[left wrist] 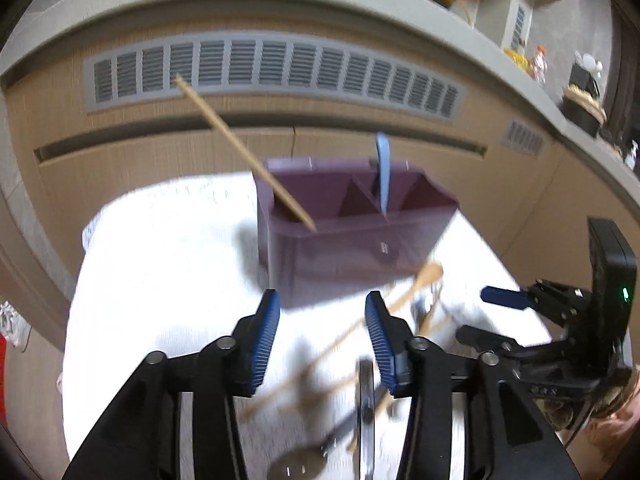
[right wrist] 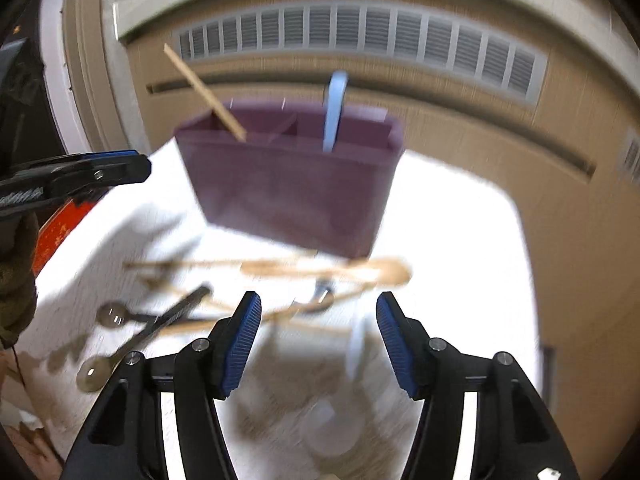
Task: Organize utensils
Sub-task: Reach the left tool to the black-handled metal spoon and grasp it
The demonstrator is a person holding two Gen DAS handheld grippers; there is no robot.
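A purple divided caddy (left wrist: 352,240) (right wrist: 288,184) stands at the far side of a white cloth (left wrist: 160,260) (right wrist: 452,220). A wooden chopstick (left wrist: 240,148) (right wrist: 204,90) leans out of its left compartment, and a blue-handled utensil (left wrist: 383,172) (right wrist: 334,112) stands in a middle one. In front of the caddy lie loose utensils: a wooden spoon (left wrist: 416,284) (right wrist: 360,270), wooden sticks, metal spoons (right wrist: 112,316) (left wrist: 296,468) and a pale utensil (right wrist: 356,348). My left gripper (left wrist: 323,300) (right wrist: 140,168) hangs open above them with nothing between its fingers. My right gripper (right wrist: 319,302) (left wrist: 486,316) is open and empty too.
Behind the cloth rises a wooden cabinet front with a long grey vent grille (left wrist: 276,68) (right wrist: 360,32) under a pale counter edge. Small items sit on the counter at the far right (left wrist: 584,100). A red object (right wrist: 60,224) lies off the cloth's left edge.
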